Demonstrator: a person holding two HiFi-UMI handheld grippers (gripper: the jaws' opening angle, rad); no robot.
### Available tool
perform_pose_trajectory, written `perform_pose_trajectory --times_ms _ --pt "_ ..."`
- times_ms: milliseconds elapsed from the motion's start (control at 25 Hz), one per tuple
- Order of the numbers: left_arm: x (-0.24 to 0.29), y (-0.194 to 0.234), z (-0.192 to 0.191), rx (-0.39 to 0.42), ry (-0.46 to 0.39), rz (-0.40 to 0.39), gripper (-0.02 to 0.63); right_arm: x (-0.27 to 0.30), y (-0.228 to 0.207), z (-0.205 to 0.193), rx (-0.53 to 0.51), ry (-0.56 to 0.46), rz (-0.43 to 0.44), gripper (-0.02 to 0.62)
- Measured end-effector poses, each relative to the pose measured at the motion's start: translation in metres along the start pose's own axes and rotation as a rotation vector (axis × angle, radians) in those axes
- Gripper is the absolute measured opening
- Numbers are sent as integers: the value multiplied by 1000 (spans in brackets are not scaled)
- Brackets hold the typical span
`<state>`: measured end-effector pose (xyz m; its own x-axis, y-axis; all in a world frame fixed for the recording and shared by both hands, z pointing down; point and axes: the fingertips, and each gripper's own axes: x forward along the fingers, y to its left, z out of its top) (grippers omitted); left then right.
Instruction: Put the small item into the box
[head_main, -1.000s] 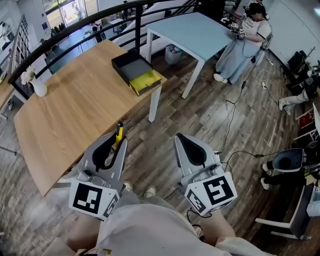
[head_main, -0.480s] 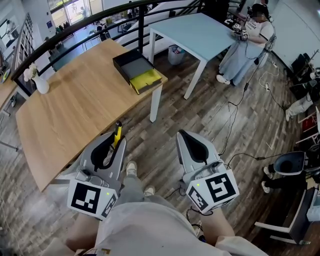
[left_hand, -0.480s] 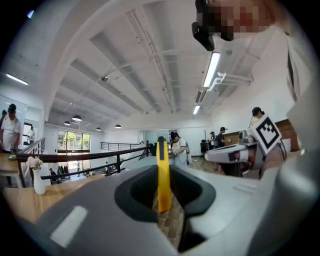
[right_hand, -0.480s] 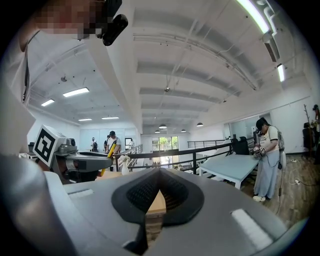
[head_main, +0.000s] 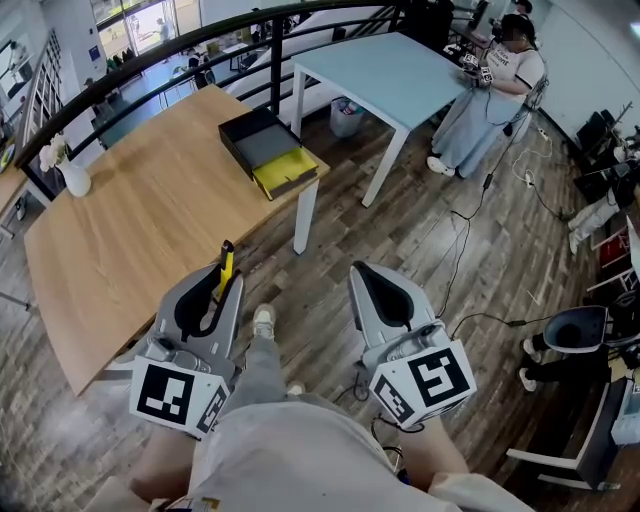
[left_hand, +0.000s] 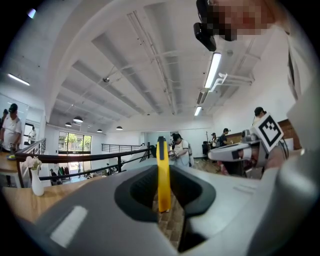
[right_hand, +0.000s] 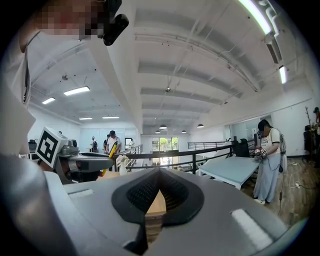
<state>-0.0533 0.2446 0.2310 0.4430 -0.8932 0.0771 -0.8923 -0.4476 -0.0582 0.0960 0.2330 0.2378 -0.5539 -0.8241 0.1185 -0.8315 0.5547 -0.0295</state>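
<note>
Now, from the head view: grips a slim yellow cutter tight in the left gripper; holds the right gripper just beside it, pinched closed on nothing; finds the black box open on the far corner of the wooden table, with a yellow flap on its near side; puts that box ahead and a little to the right of the left gripper, well apart, and nearer that gripper than the other one; points the cutter's long side up and forward, black tip first, roughly toward the box; likely calls for a long reach forward over the table before letting go.

Next, from the left gripper view: presses both jaws of the left gripper on the cutter; stands it upright, black tip on top; shows no box.

Last, from the right gripper view: closes the right gripper with only bare table wood seen through the hollow; catches the left gripper off to the left, with the cutter sticking up and tilted.
</note>
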Motion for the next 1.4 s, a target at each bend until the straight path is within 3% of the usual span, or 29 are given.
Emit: perform_pose_trajectory --times_ms 480,1400 --pt "60 47 -18 -27 36 -10 64 66 -26 3 11 17 -7 -2" --pt "225 165 -37 -54 96 -105 63 253 -91 8 31 80 -37 -1"
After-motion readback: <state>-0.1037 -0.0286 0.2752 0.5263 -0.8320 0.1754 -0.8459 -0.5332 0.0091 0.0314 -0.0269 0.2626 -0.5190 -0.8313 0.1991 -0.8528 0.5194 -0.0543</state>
